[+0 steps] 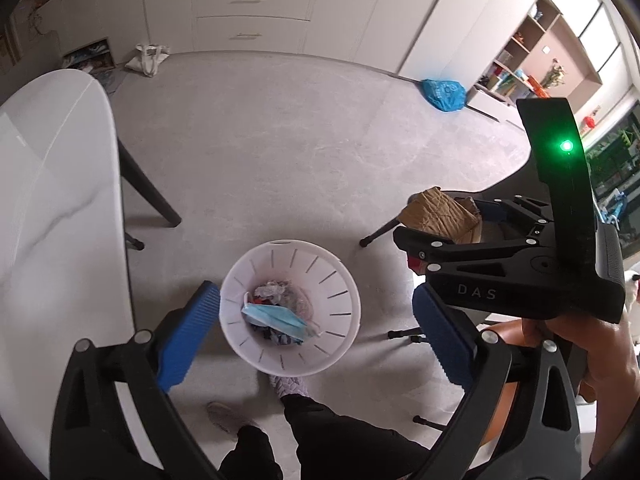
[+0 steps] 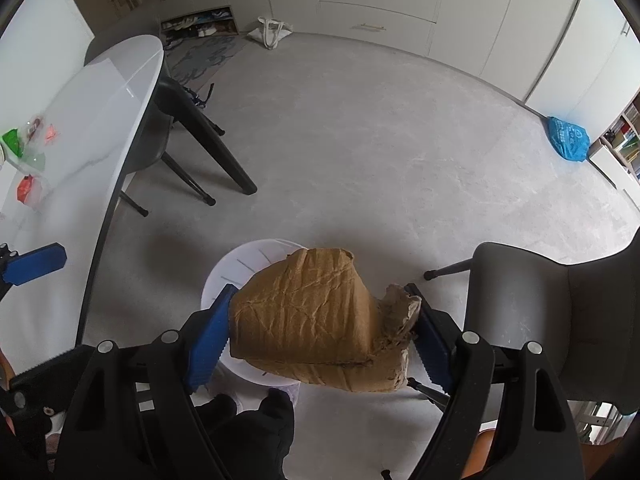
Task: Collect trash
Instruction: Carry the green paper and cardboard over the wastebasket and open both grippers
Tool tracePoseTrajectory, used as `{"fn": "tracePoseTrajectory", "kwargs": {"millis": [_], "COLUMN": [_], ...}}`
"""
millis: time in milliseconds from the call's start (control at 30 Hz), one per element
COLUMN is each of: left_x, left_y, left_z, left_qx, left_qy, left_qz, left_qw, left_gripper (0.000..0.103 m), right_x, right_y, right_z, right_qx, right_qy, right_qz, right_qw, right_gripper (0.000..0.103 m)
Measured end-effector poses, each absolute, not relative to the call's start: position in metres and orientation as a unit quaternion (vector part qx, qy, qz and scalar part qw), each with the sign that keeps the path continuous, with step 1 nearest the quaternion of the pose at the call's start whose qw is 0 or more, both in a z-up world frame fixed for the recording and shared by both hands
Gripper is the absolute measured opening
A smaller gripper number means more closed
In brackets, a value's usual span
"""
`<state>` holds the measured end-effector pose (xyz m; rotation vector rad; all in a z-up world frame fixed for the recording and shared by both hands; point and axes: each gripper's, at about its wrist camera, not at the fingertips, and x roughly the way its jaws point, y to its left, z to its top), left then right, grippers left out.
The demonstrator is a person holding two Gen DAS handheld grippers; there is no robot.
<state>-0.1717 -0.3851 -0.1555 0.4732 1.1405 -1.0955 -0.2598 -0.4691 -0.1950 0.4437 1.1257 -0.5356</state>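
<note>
A white slotted waste basket (image 1: pixel 347 300) stands on the floor with a blue face mask (image 1: pixel 276 320) and crumpled scraps inside. My left gripper (image 1: pixel 316 332) is open and empty above it. My right gripper (image 2: pixel 320 338) is shut on a crumpled brown paper bag (image 2: pixel 304 324), held above the basket (image 2: pixel 248 256), whose rim shows behind the bag. In the left wrist view the right gripper (image 1: pixel 472 220) and its bag (image 1: pixel 440 212) sit to the right of the basket. Several wrappers (image 2: pixel 28 148) lie on the white table (image 2: pixel 100 128).
The white table (image 1: pixel 52 200) with black legs is at the left. A grey chair (image 2: pixel 560 320) stands at the right. A blue plastic bag (image 1: pixel 444 94) and a white tote bag (image 1: pixel 148 58) lie on the floor by the cabinets. The person's feet are below the basket.
</note>
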Motion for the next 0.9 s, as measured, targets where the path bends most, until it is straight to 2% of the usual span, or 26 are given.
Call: {"fn": "tracePoseTrajectory", "kwargs": {"millis": [333,567,900], "left_x": [-0.148,-0.116,-0.078], "left_y": [-0.338,-0.289,-0.223], "left_z": [-0.127,-0.109,-0.098], "left_qx": [0.185,0.143,0.092], "left_qy": [0.489,0.489,0.488], "left_qz": [-0.432,-0.385,-0.325], "left_qw": [0.735,0.769,0.805], "left_gripper": [0.095,0.095,0.095], "right_x": [-0.237,-0.215,-0.181], "right_y": [-0.445,-0.423,-0.385], "right_z": [-0.204,-0.214,-0.186], "right_qx": [0.207,0.19,0.159], "right_qy": [0.54,0.564,0.552], "right_qz": [-0.202,-0.197,-0.171], "right_qw": [0.791,0.779,0.8], "right_gripper": [0.085,0.1,0.1]}}
